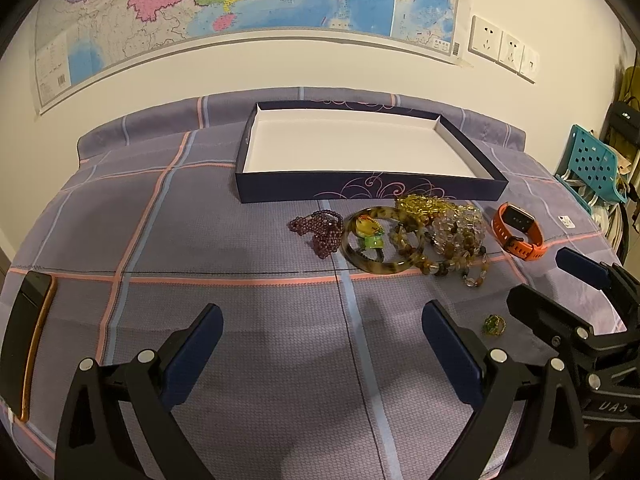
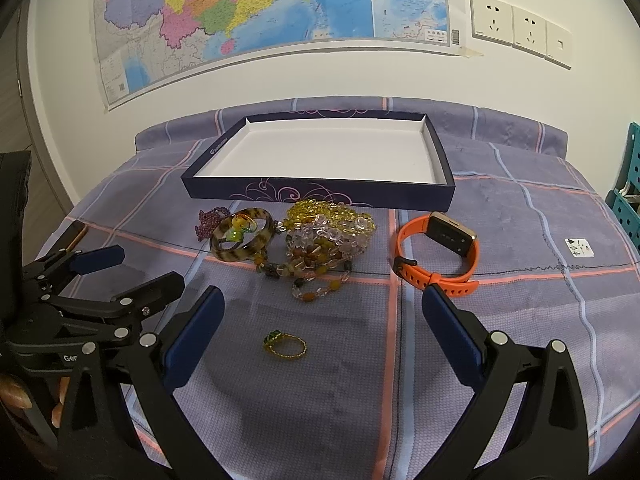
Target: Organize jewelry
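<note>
While most of the jewelry sits heaped at frame centre on the checked bed cover, one small green-stoned ring point(image 2: 285, 345) lies apart, lower centre in the right wrist view. The heap holds a tortoiseshell bangle point(image 2: 243, 239), dark red beads point(image 1: 319, 231), yellow beads point(image 2: 320, 212) and clear beads point(image 2: 336, 236); one orange watch point(image 2: 438, 254) rests to its right. Behind them stands an empty navy box lid point(image 2: 320, 196). A phone point(image 1: 28, 340) lies at far left. Left hand-held gripper point(image 1: 320, 344) and right hand-held gripper point(image 2: 322, 330) both gape wide, holding nothing.
</note>
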A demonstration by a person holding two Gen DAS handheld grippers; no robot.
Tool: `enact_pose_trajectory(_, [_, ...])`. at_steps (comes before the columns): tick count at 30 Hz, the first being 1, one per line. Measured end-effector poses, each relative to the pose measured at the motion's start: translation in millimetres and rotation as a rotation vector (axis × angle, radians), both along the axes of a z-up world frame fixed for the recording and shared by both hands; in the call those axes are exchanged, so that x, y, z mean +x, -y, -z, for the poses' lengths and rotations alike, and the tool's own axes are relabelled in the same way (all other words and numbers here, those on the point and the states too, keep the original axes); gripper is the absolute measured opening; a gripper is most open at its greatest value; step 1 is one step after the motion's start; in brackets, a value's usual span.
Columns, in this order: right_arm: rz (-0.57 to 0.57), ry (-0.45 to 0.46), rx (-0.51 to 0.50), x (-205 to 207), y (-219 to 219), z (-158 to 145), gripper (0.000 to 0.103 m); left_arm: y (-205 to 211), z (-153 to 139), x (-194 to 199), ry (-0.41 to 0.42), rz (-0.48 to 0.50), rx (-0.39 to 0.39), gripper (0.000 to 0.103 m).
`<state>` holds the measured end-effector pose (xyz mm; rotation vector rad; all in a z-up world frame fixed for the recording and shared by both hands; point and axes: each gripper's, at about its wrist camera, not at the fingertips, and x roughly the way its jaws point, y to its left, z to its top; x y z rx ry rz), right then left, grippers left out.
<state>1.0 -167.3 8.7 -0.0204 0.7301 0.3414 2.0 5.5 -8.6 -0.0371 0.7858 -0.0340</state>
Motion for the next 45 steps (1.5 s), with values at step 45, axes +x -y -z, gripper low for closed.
enact_pose_trajectory(45, [0.001,-0.015,0.021,3.3,5.8,0.8,0.097,1.2,-1.6,4.5,0.003,-0.005,0.028,0.096])
